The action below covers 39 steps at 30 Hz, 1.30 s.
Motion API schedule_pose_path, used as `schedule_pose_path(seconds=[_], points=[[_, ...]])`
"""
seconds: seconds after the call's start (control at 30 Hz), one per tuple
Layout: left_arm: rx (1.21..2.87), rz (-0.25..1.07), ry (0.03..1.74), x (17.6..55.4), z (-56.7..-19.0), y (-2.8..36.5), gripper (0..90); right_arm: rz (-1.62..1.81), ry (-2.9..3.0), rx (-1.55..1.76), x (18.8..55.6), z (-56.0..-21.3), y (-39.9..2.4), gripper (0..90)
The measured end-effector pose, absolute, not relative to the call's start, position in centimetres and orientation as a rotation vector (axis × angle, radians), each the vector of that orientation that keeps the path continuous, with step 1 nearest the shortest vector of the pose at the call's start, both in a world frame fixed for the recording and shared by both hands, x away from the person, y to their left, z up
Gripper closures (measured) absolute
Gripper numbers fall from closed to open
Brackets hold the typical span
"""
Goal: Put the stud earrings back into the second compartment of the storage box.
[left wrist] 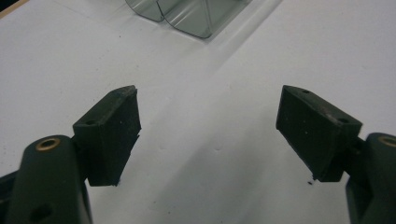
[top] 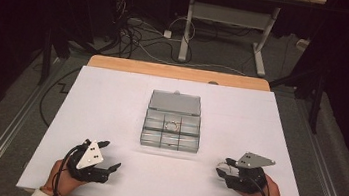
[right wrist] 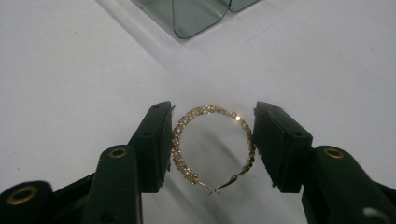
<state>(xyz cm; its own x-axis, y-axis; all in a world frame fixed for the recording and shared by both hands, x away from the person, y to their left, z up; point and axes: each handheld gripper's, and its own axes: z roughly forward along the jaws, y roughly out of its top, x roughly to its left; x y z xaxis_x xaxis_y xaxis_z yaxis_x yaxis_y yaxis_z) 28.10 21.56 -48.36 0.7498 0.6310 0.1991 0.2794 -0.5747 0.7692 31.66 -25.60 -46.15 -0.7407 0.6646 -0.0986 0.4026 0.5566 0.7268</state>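
A gold beaded hoop earring [right wrist: 212, 109] sits between the two black jaws of my right gripper [right wrist: 212, 135], and both pads touch its sides. That gripper [top: 222, 168] is at the table's near right, held in a hand. My left gripper [top: 111, 154] is at the near left, its jaws wide apart over bare white surface with nothing between them [left wrist: 208, 121]. A clear compartment box [top: 170, 138] stands at the table's middle with its lid laid back. A second small hoop [top: 172, 126] lies in one of its middle cells.
A white sheet [top: 111, 100] covers the table, with a strip of wood [top: 175, 71] showing at the far edge. The box's rounded corners show at the top of both gripper views [left wrist: 187, 14] [right wrist: 196, 16]. Beyond the table are cables [top: 139, 38] and a desk frame [top: 232, 19] on the floor.
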Motion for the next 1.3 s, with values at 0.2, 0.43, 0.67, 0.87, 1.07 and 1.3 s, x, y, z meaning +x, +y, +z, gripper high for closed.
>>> schedule_pose_path(seconds=[0.2, 0.43, 0.67, 0.87, 1.07, 1.3], points=[[2.192, 0.594, 0.680, 28.1, -48.4, 21.6, 21.5, 1.016, 2.413, 0.855, 31.5, -45.9, -25.6, 48.6], [2.191, 0.593, 0.683, 28.1, -48.4, 21.6, 21.4, 1.038, 2.386, 0.839, 31.4, -45.3, -25.5, 48.6], [2.186, 0.590, 0.686, 28.2, -48.5, 21.7, 21.4, 1.058, 2.368, 0.823, 31.4, -44.8, -25.5, 48.6], [2.188, 0.591, 0.683, 28.2, -48.4, 21.7, 21.4, 1.067, 2.361, 0.804, 31.7, -44.3, -25.1, 48.6], [2.194, 0.594, 0.680, 28.2, -48.4, 21.6, 21.4, 1.090, 2.355, 0.789, 32.4, -43.7, -24.6, 48.6], [2.184, 0.594, 0.686, 28.1, -48.4, 21.7, 21.4, 1.101, 2.352, 0.768, 33.1, -43.1, -23.7, 48.6]])
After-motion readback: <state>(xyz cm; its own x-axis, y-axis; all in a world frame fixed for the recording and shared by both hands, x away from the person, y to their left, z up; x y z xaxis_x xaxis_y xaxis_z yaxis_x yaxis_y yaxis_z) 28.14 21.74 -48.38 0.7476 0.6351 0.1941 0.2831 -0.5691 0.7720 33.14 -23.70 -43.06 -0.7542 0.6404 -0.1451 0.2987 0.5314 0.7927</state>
